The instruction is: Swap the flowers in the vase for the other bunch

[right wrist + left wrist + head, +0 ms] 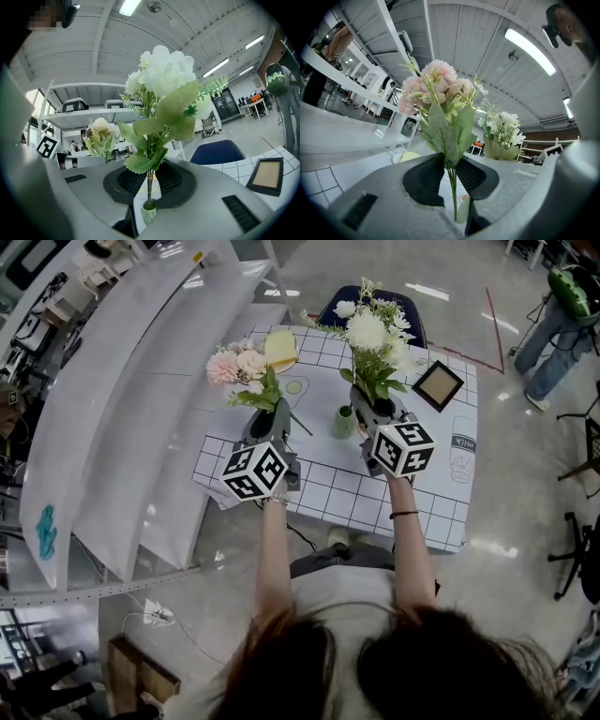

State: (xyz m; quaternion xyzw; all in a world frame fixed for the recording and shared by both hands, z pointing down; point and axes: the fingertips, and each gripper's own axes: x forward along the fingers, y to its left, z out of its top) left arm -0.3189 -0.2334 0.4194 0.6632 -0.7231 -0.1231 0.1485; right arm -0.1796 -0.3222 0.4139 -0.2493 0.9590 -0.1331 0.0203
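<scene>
My left gripper (271,410) is shut on the thin green stems of a pink flower bunch (242,366), which stands upright above the jaws (436,89). To its right, my right gripper (375,410) is shut on the stem of a white flower bunch (374,334), also upright (164,79). A small pale green vase (344,422) stands on the table between the two grippers. In the right gripper view the white bunch's stem end reaches into the mouth of the vase (149,213), just below the jaws.
The table (328,495) has a white grid cloth. On it lie a dark picture frame (438,385) at the back right, a yellow object (280,349) and a green round mat (293,387). A blue chair (380,302) stands behind, white curved shelves (122,409) at the left.
</scene>
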